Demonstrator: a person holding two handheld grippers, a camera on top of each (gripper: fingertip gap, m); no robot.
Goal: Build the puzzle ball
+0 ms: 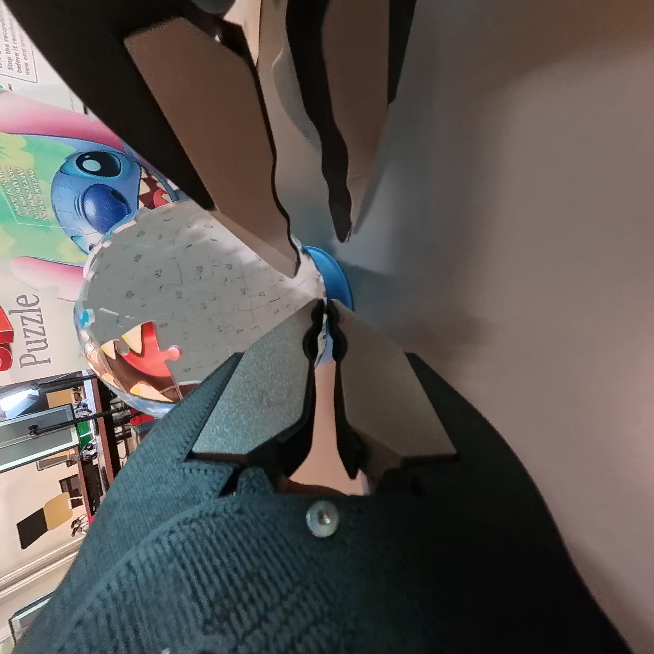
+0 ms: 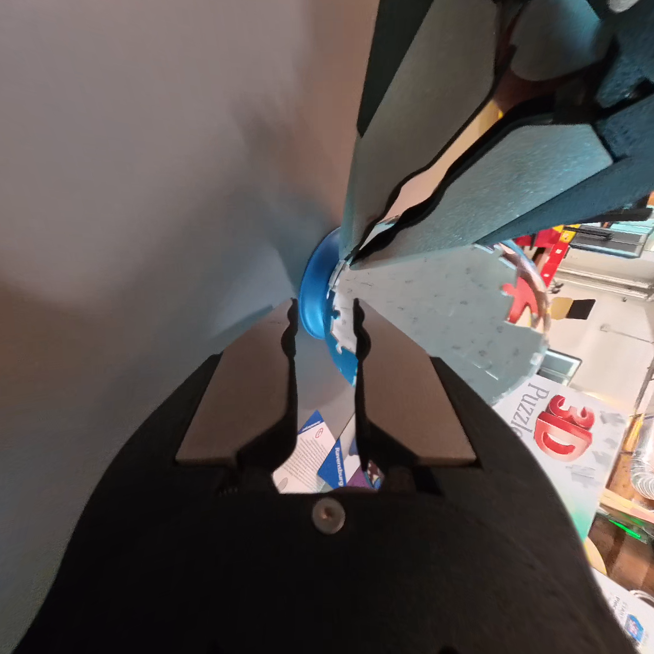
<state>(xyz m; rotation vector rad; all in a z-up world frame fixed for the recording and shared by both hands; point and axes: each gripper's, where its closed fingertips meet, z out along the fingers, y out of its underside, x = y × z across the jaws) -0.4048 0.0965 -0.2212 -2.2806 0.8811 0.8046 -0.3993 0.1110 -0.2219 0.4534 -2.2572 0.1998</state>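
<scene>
Jaws of the left gripper, the teal one, are closed together on the lower edge of the puzzle ball, pinching its thin shell where it meets the blue stand. In the left wrist view, reading from the left: the puzzle box with a blue cartoon figure stands behind; next, the half-built ball shows its grey numbered inside and a red printed piece at its open rim; then the blue stand lies against the pale counter. From above, the black right gripper reaches in, its jaws apart, one fingertip inside the shell and the other beyond the stand. In the right wrist view, from the left: counter, blue stand, the right gripper with jaws apart astride the ball's jagged blue edge, grey shell, the box. A printed leaflet lies between the fingers' bases.
</scene>
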